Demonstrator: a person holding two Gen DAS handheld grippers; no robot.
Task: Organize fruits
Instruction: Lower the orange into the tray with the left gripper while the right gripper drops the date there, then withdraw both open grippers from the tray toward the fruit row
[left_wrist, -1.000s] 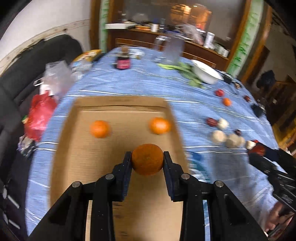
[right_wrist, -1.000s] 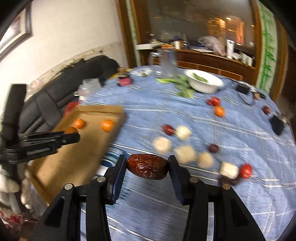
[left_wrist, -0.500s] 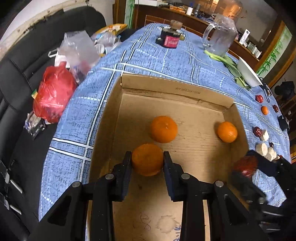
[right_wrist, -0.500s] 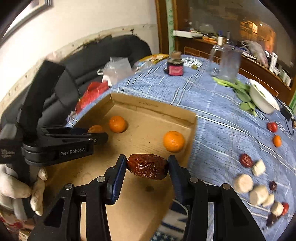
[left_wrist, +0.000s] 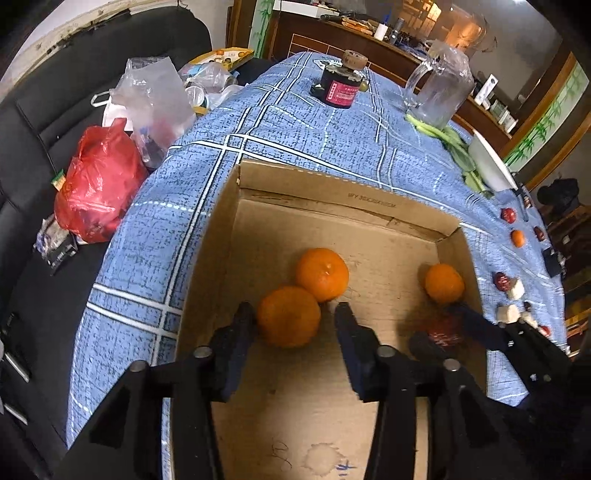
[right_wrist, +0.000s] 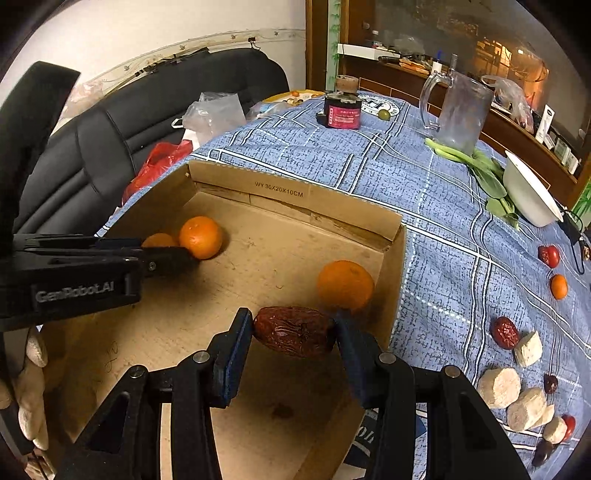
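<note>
An open cardboard box (left_wrist: 332, 192) (right_wrist: 288, 192) lies on the blue checked tablecloth. My left gripper (left_wrist: 293, 314) (right_wrist: 177, 254) is low inside it and its jaws are opening. An orange (left_wrist: 288, 317) rests on the box floor between them, clear of the right pad and touching a second orange (left_wrist: 322, 274) (right_wrist: 201, 237). A third orange (left_wrist: 443, 282) (right_wrist: 345, 283) lies by the box's right wall. My right gripper (right_wrist: 292, 321) (left_wrist: 443, 328) hangs over the box near that orange. Its jaws are starting to open, and the pads still touch a wrinkled red date (right_wrist: 293, 330).
Right of the box, red dates, white chunks (right_wrist: 498, 387) and a small orange (right_wrist: 558, 286) lie loose on the cloth. A glass mug (right_wrist: 458, 110), a dark jar (left_wrist: 340, 88), greens and a white bowl (right_wrist: 528, 195) stand farther back. A black sofa holding a red bag (left_wrist: 96, 184) is at the left.
Both grippers came over the box and sank into it. The left jaws spread and let the orange down beside another orange. The right still carries the date.
</note>
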